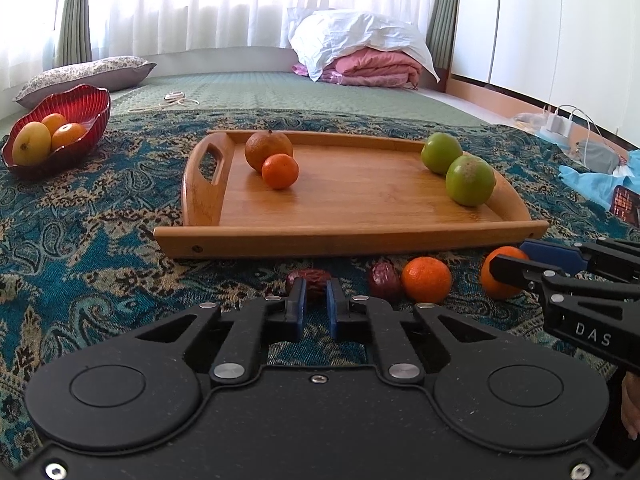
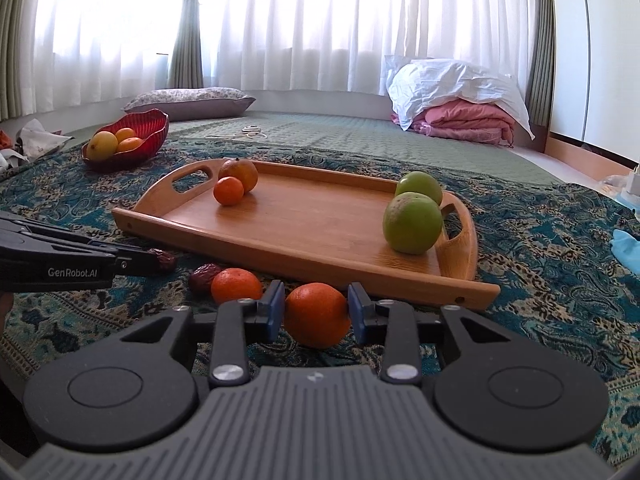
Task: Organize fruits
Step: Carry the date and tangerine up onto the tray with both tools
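**Operator:** I have both tools down on the patterned blanket (image 1: 80, 240), just in front of the wooden tray (image 1: 352, 236). My right gripper (image 2: 316, 312) has its blue pads either side of an orange (image 2: 318, 314); they look to be touching the skin on both flanks, so I judge it gripped, though it sits low on the cloth.

**Spotter:** And the left?

**Operator:** The left gripper (image 1: 317, 300) is drawn in narrow around a dried date (image 1: 310, 278). From the left wrist view the date sits at the very tips; from the right wrist view the finger ends hide most of it. I can't tell for certain whether it's pinched or only bracketed.

**Spotter:** So how do you lift cleanly?

**Operator:** On the right, I'd hold the squeeze steady, since round fruit can roll out of flat pads, and raise straight up before going over the tray's near rail. The oranges on the tray sit at its far left corner and the green apples (image 2: 412, 220) at the right, so I'd set this one beside the small orange (image 2: 229, 191).

**Spotter:** Mind the neighbours.

**Operator:** Yes. A second loose orange (image 2: 236, 286) lies just beside, with another date (image 2: 204, 276) touching it. On the left I'd push a little deeper before closing, as a tip grip on a wrinkled date may slip. The red bowl (image 1: 92, 96) stays out of it.
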`<state>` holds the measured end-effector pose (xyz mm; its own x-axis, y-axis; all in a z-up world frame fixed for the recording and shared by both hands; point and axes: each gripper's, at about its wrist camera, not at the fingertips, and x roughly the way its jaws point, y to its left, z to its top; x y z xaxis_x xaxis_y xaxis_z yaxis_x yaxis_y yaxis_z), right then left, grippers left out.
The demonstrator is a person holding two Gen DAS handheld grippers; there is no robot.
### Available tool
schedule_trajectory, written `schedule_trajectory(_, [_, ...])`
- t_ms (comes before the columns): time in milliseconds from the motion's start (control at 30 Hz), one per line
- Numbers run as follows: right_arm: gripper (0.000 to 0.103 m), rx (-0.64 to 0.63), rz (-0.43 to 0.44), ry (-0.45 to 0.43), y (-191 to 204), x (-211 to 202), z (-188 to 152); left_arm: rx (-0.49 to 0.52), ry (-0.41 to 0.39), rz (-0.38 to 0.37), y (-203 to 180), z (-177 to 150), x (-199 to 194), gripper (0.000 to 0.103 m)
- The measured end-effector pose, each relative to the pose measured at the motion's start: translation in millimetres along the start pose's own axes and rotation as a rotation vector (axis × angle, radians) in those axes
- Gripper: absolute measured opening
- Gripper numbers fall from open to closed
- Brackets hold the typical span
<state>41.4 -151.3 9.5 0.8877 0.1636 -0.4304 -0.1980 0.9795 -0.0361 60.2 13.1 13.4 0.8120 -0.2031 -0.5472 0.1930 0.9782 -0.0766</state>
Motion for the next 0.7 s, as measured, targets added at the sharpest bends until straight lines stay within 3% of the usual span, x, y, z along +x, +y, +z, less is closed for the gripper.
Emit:
schedule_trajectory(300, [0.039, 0.002, -0.008, 0.003, 1.2, 2.7, -0.5, -0.016, 0.002, 0.006, -2.6, -1.0, 8.9, 0.013])
schedule_trajectory(367, [0.039, 0.004, -0.010, 0.002, 1.4, 2.1, -0.6, 0.004, -0.019, 0.037, -6.5, -0.4, 9.9, 0.020])
schedule_trajectory(433, [0.039, 0.006, -0.010, 0.003, 1.2, 2.2, -0.6, 0.025, -0.043, 0.067, -10.4, -0.9, 10.6, 0.035])
schedule_trajectory(500, [0.039, 0.006, -0.011, 0.004, 1.3, 2.5, -0.6, 0.039, -0.056, 0.085, -12.3, -0.7, 12.7, 0.037])
schedule_trajectory(667, [0.039, 0.004, -0.013, 0.004, 1.2, 3.8, 0.6, 0.031, 0.011, 0.074, -9.9, 2.3, 27.3, 0.036])
schedule_trajectory(700, [0.039, 0.006, -0.014, 0.003, 1.0, 4.2, 0.8, 0.032, 0.013, 0.070, -9.9, 2.2, 28.0, 0.031])
